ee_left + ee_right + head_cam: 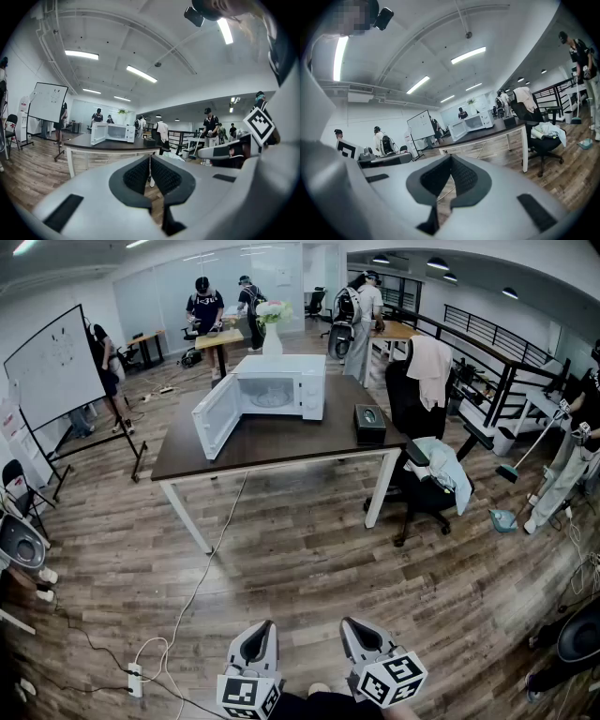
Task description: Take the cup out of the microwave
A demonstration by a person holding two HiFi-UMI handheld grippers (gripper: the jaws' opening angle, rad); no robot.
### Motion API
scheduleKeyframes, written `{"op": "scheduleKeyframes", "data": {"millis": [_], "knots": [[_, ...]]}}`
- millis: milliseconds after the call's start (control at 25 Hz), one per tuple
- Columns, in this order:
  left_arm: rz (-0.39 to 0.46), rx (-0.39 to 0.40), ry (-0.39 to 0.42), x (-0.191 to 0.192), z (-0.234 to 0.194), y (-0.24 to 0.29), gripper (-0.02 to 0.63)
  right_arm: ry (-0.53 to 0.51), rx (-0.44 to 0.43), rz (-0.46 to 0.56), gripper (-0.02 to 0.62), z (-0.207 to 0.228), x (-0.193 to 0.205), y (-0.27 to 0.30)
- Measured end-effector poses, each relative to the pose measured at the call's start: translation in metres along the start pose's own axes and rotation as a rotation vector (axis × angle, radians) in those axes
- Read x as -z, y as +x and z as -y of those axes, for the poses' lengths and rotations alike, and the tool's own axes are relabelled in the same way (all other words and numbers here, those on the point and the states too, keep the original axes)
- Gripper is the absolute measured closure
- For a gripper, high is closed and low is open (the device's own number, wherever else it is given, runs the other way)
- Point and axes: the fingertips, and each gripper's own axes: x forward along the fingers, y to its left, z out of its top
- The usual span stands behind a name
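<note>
A white microwave [272, 390] stands on a dark brown table [281, 442] far ahead of me, its door [216, 416] swung open to the left. A pale round shape shows inside the cavity; I cannot tell whether it is the cup. My left gripper [263, 628] and right gripper [353, 625] sit low at the bottom of the head view, well short of the table, both shut and empty. The left gripper view has the microwave [111, 132] small beyond the closed gripper [150, 160]. In the right gripper view the microwave [471, 123] lies far past the closed gripper [450, 159].
A black box [369, 422] sits at the table's right end, a flower vase [272, 329] behind the microwave. An office chair [427, 479] draped with clothes stands right of the table. A whiteboard [52, 367] is at left. A power strip [135, 679] and cable lie on the wood floor. Several people stand at the back.
</note>
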Motion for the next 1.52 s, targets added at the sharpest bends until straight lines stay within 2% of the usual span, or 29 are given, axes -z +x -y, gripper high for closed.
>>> {"op": "scheduleKeyframes", "data": {"millis": [240,480,800,1160,1520], "knots": [[0.000,0.004,0.015,0.000,0.000,-0.008,0.597,0.000,0.014,-0.003,0.600,-0.004,0.003,-0.002],[-0.008,-0.005,-0.006,0.007,0.003,-0.009,0.597,0.002,0.030,-0.035,0.600,0.002,0.010,-0.003],[-0.022,-0.058,-0.027,0.005,-0.007,-0.008,0.597,0.004,-0.007,-0.049,0.600,-0.001,0.007,0.006],[-0.019,-0.037,-0.016,-0.005,-0.027,0.047,0.595,0.014,0.013,-0.048,0.600,0.027,-0.005,0.047],[-0.014,-0.026,-0.023,-0.034,-0.073,0.130,0.595,0.010,0.034,-0.033,0.600,0.062,-0.048,0.127]]}}
